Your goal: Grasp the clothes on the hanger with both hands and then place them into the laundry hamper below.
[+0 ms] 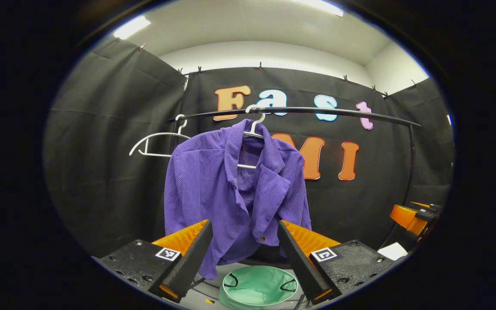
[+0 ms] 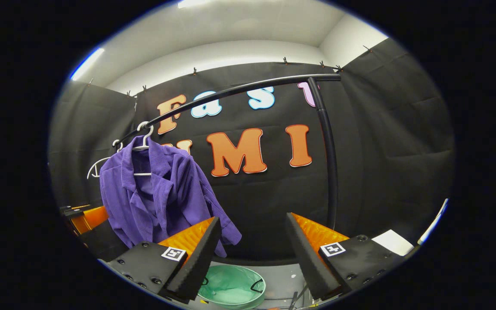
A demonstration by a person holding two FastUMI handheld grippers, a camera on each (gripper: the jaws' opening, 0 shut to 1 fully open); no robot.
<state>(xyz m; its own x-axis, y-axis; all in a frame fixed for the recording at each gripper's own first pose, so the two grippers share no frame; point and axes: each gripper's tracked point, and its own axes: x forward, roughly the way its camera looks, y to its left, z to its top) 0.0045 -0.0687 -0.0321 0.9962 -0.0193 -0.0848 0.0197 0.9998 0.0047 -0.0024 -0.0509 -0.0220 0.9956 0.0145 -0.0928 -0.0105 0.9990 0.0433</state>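
Note:
A purple ribbed jacket (image 1: pixel 230 185) hangs on a white hanger (image 1: pixel 254 125) from a black rail (image 1: pixel 338 112). In the left gripper view my left gripper (image 1: pixel 244 226) stands open in front of the jacket's lower hem, apart from the cloth, nothing between its fingers. Below it lies the round green laundry hamper (image 1: pixel 258 286). In the right gripper view the jacket (image 2: pixel 162 193) hangs to the left. My right gripper (image 2: pixel 252 219) is open, off to the jacket's right, with the hamper (image 2: pixel 230 286) below its left finger. Each view shows the other gripper at its edge (image 1: pixel 413 217) (image 2: pixel 86 217).
An empty white hanger (image 1: pixel 153 144) hangs on the rail left of the jacket. The rail's upright black post (image 2: pixel 327 163) stands behind the right gripper. A flat white object (image 2: pixel 392 241) lies low at the right. Black cloth walls close in the booth.

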